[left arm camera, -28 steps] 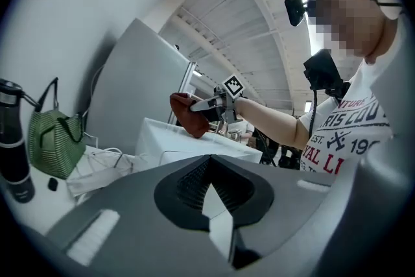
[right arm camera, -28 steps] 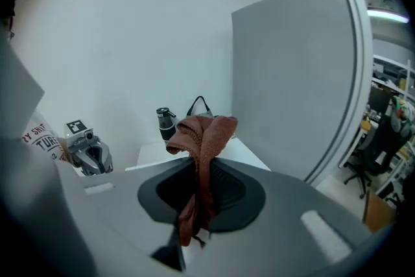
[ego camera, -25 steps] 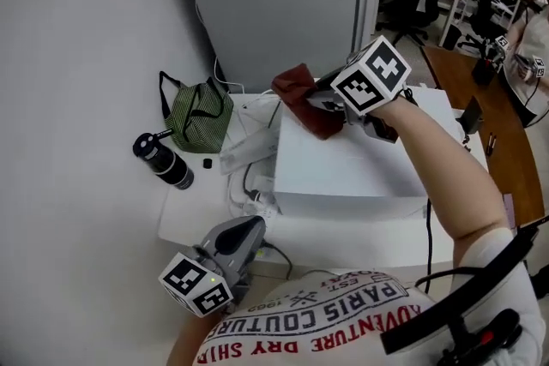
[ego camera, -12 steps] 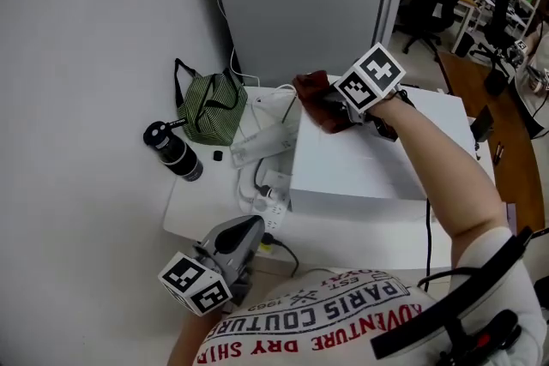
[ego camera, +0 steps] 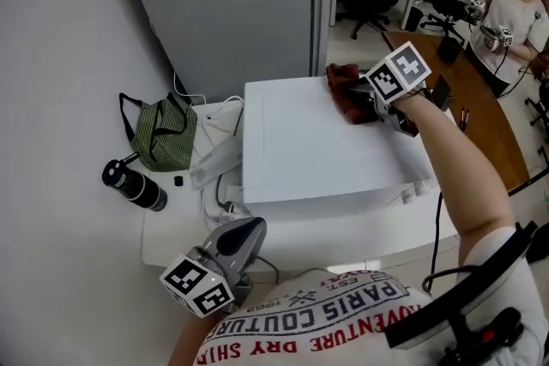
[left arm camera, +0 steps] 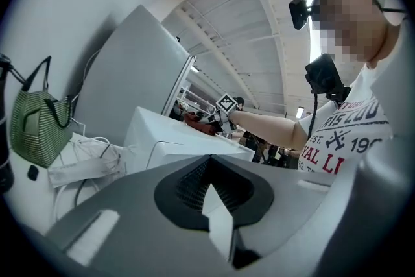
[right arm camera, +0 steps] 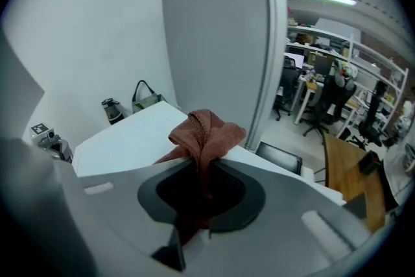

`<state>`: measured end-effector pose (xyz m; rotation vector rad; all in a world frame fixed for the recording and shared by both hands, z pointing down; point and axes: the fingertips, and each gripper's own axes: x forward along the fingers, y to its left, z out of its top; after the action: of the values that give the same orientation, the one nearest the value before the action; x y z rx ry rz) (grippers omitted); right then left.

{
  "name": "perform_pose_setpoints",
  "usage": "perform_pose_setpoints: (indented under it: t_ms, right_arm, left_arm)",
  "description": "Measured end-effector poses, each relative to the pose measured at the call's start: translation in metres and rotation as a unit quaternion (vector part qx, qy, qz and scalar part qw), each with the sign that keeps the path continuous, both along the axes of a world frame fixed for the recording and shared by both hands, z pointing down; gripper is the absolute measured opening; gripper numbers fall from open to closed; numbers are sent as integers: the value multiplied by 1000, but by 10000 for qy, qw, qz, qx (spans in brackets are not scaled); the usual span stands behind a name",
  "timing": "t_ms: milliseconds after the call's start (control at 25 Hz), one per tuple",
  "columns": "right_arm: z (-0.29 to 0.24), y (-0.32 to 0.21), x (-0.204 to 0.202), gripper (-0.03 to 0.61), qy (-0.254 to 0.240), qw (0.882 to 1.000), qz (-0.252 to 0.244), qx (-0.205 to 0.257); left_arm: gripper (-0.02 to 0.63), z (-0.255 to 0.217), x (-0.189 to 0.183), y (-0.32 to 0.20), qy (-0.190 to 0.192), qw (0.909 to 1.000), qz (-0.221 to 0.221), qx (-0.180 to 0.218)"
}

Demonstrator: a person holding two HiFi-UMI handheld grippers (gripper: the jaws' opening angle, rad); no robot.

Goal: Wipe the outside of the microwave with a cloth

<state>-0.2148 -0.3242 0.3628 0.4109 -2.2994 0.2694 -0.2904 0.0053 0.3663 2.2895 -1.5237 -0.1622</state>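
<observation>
The white microwave [ego camera: 317,150] stands on a white table, its top facing me. My right gripper [ego camera: 364,103] is shut on a reddish-brown cloth [ego camera: 346,90] [right arm camera: 206,133], which rests on the microwave's top at the far right corner. In the right gripper view the cloth bunches up out of the closed jaws above the white top [right arm camera: 136,143]. My left gripper [ego camera: 236,240] hangs low by my body, at the table's near edge, jaws together and nothing in them. The left gripper view shows the microwave [left arm camera: 168,143] side-on with the cloth [left arm camera: 198,123] far off on it.
A grey partition [ego camera: 232,4] rises behind the microwave. Left of it lie a green striped bag [ego camera: 163,137], a black bottle [ego camera: 133,184], a white power strip with cables [ego camera: 214,163]. A wooden desk [ego camera: 480,107], office chairs and another person are at the right.
My right gripper has carried the cloth across the microwave's top from the far left corner to the far right corner. My head view shifted. The left gripper stayed put.
</observation>
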Motion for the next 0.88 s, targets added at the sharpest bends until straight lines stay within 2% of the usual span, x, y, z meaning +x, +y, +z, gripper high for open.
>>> perform_pose_setpoints:
  t_ms: [200,440,560,720,880]
  right_arm:
    - [-1,-29,94,43,-129,9955,934,0]
    - [-1,-39,176,43,-225,9851,1703,85]
    - [-2,-36,190,43,-425,9817,1851,118]
    - [-10,-21,185,43,-675,9839,1591,457]
    - [-45,14,175,44,-1376,9796,1291,693]
  left_arm:
    - [5,-1,34,-20,-43,9982,588,75]
    - [5,2,62,-30,-1,9949,1009,51]
    - [5,0,72,-34,-6,9930,1179,78]
    - [5,-6,82,-33,-43,9910,1332,157]
    - [5,-11,84,-33,-51,9898,1400,246]
